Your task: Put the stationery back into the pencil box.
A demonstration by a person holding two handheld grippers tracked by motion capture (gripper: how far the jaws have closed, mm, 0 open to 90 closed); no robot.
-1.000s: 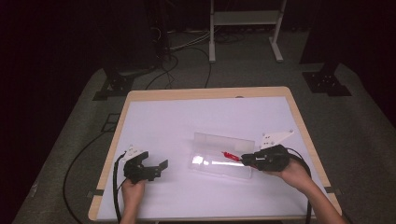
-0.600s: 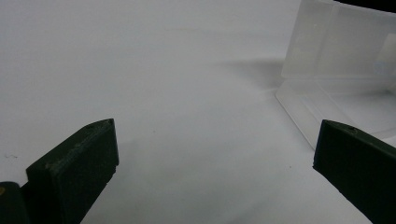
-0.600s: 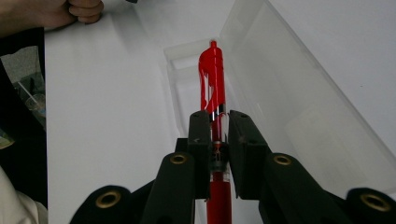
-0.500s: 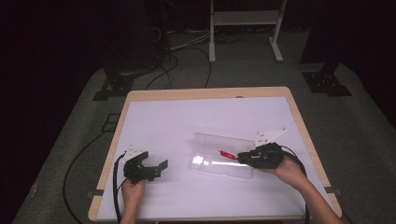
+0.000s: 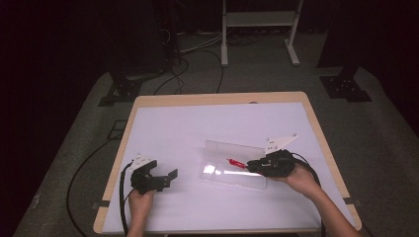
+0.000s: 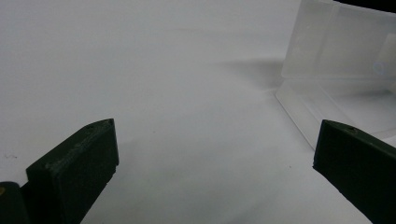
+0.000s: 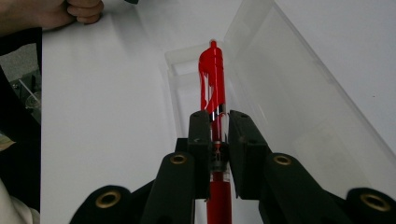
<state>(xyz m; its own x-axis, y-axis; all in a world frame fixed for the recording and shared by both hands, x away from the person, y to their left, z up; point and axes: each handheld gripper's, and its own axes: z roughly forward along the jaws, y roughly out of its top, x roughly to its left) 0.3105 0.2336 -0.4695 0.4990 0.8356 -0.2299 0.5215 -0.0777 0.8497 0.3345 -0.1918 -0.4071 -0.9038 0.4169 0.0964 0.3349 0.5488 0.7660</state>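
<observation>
A red pen (image 7: 213, 88) sticks out ahead of my right gripper (image 7: 218, 122), whose jaws are shut on its barrel. It hangs over the clear plastic case (image 7: 280, 88), which lies open with its lid up. In the high view the right gripper (image 5: 254, 166) sits at the case's (image 5: 232, 164) right end, with the red pen (image 5: 236, 163) pointing left over the tray. My left gripper (image 5: 167, 178) rests on the white tabletop (image 5: 197, 128) at the front left, jaws wide apart with nothing between them. Its own view shows the clear case (image 6: 341, 70) ahead to the right.
The table's wooden rim (image 5: 217, 98) frames the white surface. A black cable (image 5: 121, 197) trails from the left gripper off the front left edge. A hand (image 7: 51, 11) shows at the top left of the right gripper view. Stands and cables sit on the dark floor behind.
The right gripper with the red pen has shifted slightly left and toward the front, over the case. The left gripper has stayed put.
</observation>
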